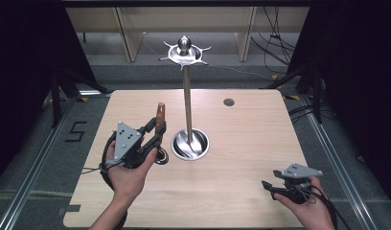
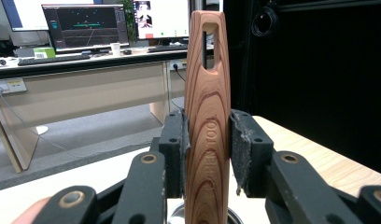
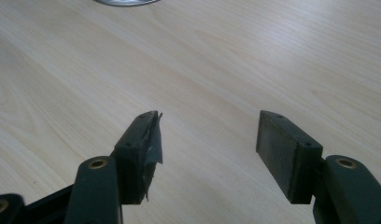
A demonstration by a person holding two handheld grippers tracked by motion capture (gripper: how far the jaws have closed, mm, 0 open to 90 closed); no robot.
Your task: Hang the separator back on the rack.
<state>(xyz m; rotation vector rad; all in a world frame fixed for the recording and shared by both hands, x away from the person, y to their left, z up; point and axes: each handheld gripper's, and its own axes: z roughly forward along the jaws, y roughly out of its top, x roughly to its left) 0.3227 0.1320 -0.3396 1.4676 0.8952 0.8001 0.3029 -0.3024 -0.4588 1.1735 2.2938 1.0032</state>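
Observation:
A wooden utensil handle (image 1: 160, 112) with a slot hole near its tip stands upright in my left gripper (image 1: 157, 132), left of the metal stand's round base (image 1: 190, 143). In the left gripper view both pads (image 2: 175, 149) press on the handle (image 2: 208, 116) from either side, and its lower end is hidden below the jaws. The stand's thin pole (image 1: 187, 105) rises to a hooked crown (image 1: 185, 52). My right gripper (image 1: 266, 184) rests low at the table's front right, jaws open. The right gripper view has it (image 3: 207, 149) over bare wood with nothing between the pads.
A light wooden table (image 1: 241, 201) with a small dark cable hole (image 1: 228, 102) near its back edge. Black curtains flank both sides. Beyond the table are wooden desk legs and floor cables. Desks with monitors (image 2: 83, 23) stand behind the handle in the left gripper view.

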